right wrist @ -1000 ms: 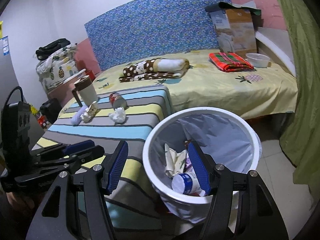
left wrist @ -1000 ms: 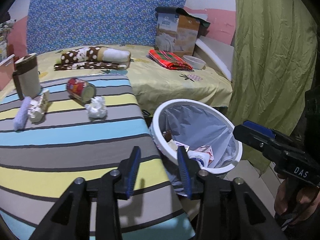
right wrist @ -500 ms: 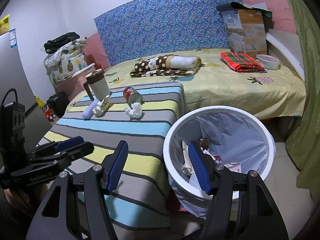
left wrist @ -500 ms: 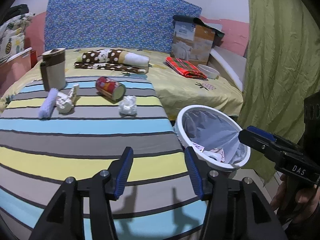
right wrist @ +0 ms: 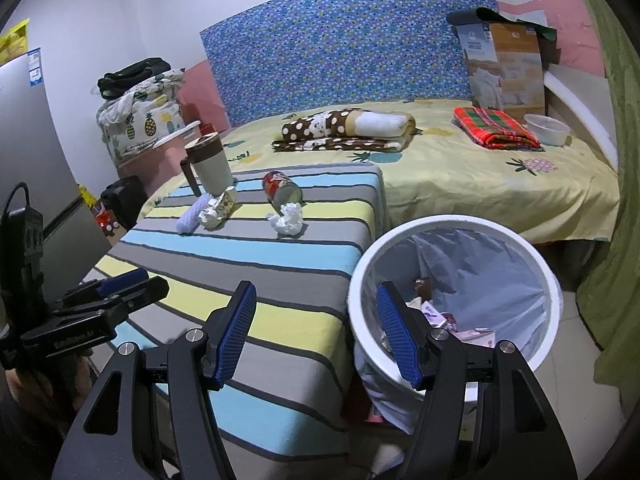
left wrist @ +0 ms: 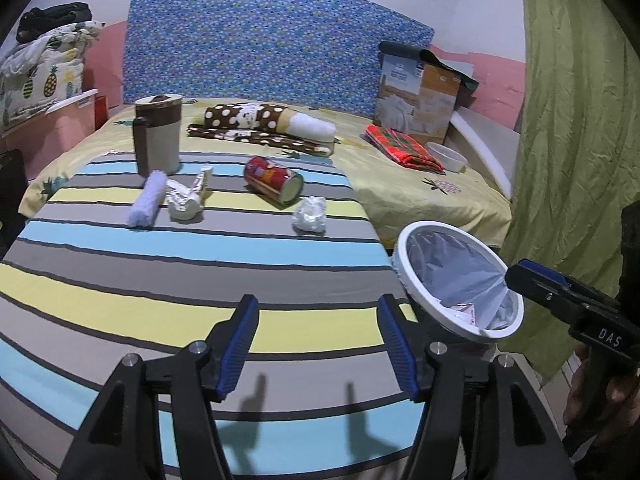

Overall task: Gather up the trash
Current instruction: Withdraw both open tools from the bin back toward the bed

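Note:
On the striped table lie a tipped red can, a crumpled white tissue, a crushed white carton and a pale rolled wrapper. The same can and tissue show in the right wrist view. A white bin with a liner holds trash, right of the table; it also shows in the left wrist view. My left gripper is open and empty over the table's near edge. My right gripper is open and empty near the bin's rim.
A brown and beige mug stands at the table's far left. Behind is a bed with a folded spotted blanket, a red plaid cloth, a bowl and a cardboard box. A green curtain hangs right.
Both grippers have pulled back and swung left, away from the bin and toward the table. The left gripper's jaws have opened wider. The trash on the table has not moved.

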A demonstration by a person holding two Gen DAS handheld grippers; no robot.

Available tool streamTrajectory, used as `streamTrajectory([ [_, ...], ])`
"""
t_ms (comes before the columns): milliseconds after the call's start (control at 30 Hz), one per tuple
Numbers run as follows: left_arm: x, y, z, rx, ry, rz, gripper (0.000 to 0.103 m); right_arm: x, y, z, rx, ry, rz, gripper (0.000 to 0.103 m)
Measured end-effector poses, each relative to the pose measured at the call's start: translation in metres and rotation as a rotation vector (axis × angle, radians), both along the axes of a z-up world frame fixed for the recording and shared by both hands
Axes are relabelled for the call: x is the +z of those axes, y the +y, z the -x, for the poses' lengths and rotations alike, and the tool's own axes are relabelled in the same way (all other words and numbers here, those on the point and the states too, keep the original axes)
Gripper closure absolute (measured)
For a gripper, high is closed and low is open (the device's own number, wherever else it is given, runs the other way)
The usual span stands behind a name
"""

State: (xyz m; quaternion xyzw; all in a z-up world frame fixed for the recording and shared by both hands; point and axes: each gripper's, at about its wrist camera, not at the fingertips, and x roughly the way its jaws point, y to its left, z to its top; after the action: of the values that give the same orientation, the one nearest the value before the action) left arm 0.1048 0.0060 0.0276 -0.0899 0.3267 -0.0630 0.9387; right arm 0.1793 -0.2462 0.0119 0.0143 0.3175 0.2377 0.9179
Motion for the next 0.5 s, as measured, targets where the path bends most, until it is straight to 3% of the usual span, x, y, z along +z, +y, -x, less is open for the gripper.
streamTrajectory([
  [500,0.0,0.019,0.002,0.042,0.001,-0.007,0.039,0.002,0.018,-0.008,0.032,-0.003,0.017,0.039],
])
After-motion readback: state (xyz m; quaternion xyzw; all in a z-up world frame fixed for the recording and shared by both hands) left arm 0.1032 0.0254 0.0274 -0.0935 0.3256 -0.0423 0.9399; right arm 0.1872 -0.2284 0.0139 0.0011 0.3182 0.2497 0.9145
